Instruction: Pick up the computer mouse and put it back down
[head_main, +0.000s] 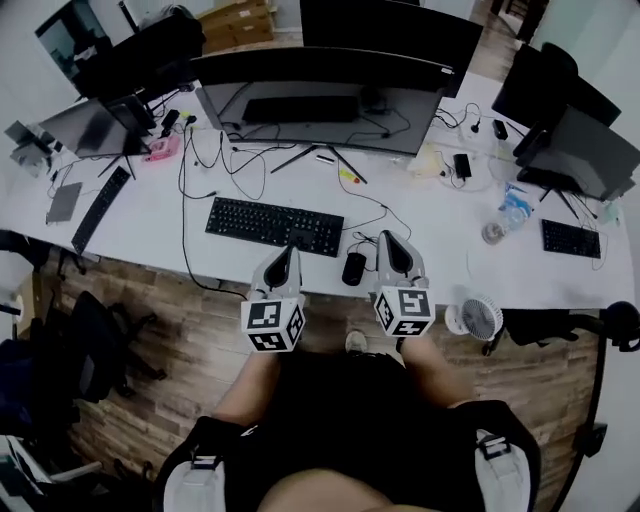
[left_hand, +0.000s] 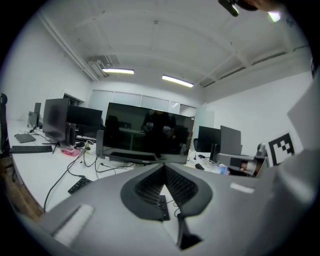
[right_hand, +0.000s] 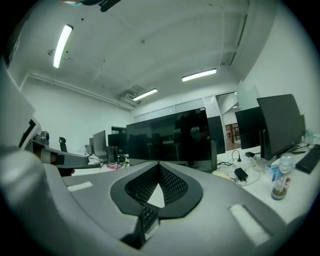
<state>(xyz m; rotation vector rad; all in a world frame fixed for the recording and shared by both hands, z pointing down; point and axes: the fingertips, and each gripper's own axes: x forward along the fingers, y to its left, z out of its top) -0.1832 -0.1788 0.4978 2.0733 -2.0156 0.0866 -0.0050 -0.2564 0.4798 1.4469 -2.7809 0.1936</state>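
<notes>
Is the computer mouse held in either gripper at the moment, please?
No, the computer mouse lies on the desk between the left gripper and the right gripper, both shut and empty.

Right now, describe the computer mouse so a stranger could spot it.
Start at the wide monitor on the white desk, then the black keyboard before it. The mouse lies just past that keyboard's right end, near the front edge: small, dark, oval, unlike the flat keyboard.

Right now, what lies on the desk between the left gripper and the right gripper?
The computer mouse lies between the left gripper and the right gripper, nearer the right one. The head view shows it.
</notes>
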